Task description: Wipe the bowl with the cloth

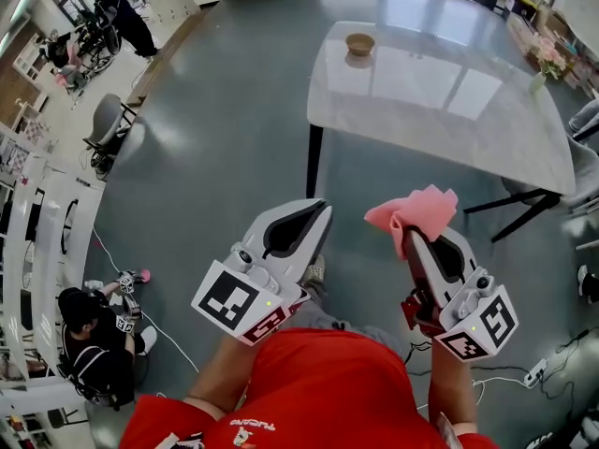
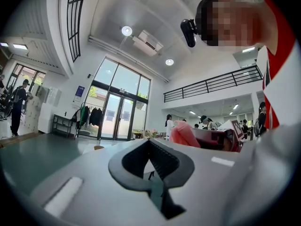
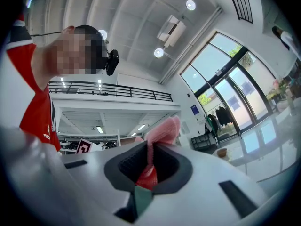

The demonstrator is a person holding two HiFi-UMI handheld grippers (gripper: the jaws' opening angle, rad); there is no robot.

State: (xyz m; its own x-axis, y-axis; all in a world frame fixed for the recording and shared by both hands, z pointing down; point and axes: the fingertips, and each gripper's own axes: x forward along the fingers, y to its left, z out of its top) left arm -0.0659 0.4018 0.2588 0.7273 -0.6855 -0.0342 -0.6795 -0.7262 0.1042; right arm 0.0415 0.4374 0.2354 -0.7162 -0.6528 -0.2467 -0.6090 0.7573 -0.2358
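Counting one bowl [image 1: 359, 42], one cloth [image 1: 413, 213], left gripper [image 1: 321, 211], right gripper [image 1: 410, 239].

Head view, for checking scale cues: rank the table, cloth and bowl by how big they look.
1. table
2. cloth
3. bowl
The cloth is far nearer the camera, so its lead over the bowl is only apparent.

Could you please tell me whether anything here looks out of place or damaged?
Nothing stands out: the bowl sits upright near a corner of the table, nothing spilled, and the cloth is pinched in the right claw.
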